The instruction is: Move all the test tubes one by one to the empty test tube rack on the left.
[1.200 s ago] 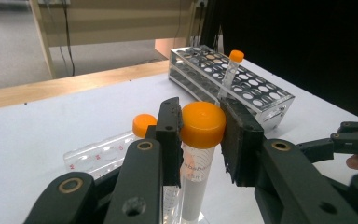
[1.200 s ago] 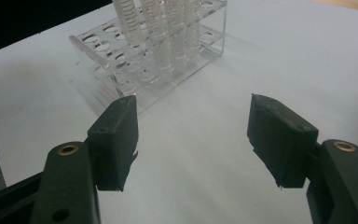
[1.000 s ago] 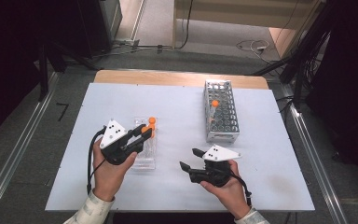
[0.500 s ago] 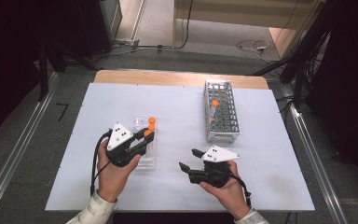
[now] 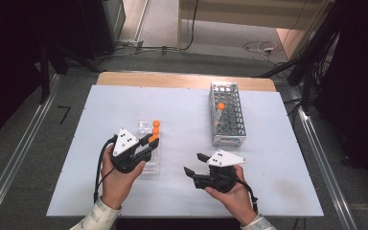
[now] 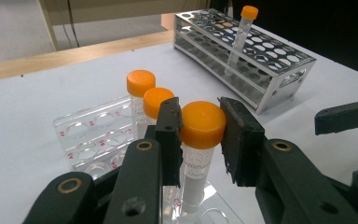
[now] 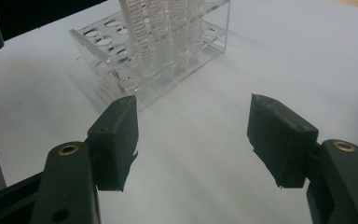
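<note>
Nearest me, my right gripper (image 5: pixel 192 164) lay low over the bare white table (image 5: pixel 268 191) with its jaws spread wide and nothing between them; in the right gripper view it faced the clear plastic rack (image 7: pixel 154 60) from a short way off. To its left, my left gripper (image 6: pixel 199 135) had its jaws pressed on either side of the orange cap of the nearest tube (image 6: pixel 196 158), which stood upright in the clear plastic rack (image 6: pixel 93 137) (whether it was seated fully or lifted a touch, I could not tell from that angle); two more orange-capped tubes (image 6: pixel 147 100) stood just behind it in the same rack. Farther off, on the right side of the table, the metal rack (image 5: pixel 227 115) held one orange-capped tube (image 5: pixel 220 111), leaning slightly in its hole; the other holes looked empty.

I judged the work barely begun: one tube transferred to the metal rack, three left in the plastic one; the gripped tube had to be drawn straight up, carried across and lowered into a free hole, and then the remaining two.
</note>
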A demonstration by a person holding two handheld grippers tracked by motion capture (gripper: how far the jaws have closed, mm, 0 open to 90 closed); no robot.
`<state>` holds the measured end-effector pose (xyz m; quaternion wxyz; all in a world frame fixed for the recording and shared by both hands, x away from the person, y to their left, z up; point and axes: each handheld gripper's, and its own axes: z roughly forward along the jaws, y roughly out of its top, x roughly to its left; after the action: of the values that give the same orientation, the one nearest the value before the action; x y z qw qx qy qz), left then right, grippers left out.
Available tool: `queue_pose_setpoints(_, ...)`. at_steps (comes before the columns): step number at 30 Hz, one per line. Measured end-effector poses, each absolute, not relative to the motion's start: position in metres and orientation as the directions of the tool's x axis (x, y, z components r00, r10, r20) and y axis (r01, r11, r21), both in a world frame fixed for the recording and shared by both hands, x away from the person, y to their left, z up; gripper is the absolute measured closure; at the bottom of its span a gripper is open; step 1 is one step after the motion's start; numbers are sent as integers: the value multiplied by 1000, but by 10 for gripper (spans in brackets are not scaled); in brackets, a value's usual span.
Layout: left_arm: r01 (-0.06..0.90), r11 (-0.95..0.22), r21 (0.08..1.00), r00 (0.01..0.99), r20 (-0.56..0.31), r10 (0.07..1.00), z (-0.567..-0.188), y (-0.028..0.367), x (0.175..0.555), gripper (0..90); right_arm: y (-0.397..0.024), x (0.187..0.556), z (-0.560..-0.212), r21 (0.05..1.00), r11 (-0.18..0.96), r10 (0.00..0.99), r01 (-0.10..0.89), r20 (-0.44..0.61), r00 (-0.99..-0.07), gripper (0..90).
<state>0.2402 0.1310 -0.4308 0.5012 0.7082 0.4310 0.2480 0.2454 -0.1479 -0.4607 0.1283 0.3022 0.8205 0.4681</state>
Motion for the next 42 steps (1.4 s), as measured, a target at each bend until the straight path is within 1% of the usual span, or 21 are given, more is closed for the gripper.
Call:
queue_pose_setpoints(3,363,-123,923,505,-84,859,-431,131,240,692,-148,245,-461,845,380,616,376,72,-784,325)
queue_pose_setpoints(5,363,-125,923,510,-85,856,-431,131,239,669,-148,245,-461,845,380,616,376,72,-784,325)
queue_pose_setpoints(11,357,-125,926,512,-82,855,-429,130,237,652,-147,245,-461,844,381,614,376,73,-786,325)
queue_pose_setpoints(18,356,-106,929,514,-100,852,-427,131,234,616,-148,246,-461,846,379,615,376,73,-785,325)
queue_pose_setpoints(22,356,-78,931,520,-128,844,-425,131,233,556,-150,247,-460,846,373,621,380,76,-780,325)
queue_pose_setpoints(24,363,-62,930,519,-147,842,-425,131,233,474,-151,248,-460,846,373,625,379,72,-777,325)
queue_pose_setpoints(27,368,-51,929,512,-157,844,-426,132,233,376,-153,251,-461,846,367,639,386,72,-766,326)
queue_pose_setpoints(28,368,-49,929,508,-156,847,-426,132,233,358,-154,252,-461,847,364,644,387,71,-762,327)
queue_pose_setpoints(33,373,-43,927,501,-162,850,-426,134,235,305,-161,260,-456,860,343,677,379,53,-734,328)
queue_pose_setpoints(37,367,-32,930,490,-164,856,-426,137,235,294,-169,271,-449,873,315,710,372,42,-703,330)
queue_pose_setpoints(42,353,-17,935,474,-163,865,-426,140,234,249,-180,285,-440,886,283,760,367,26,-649,333)
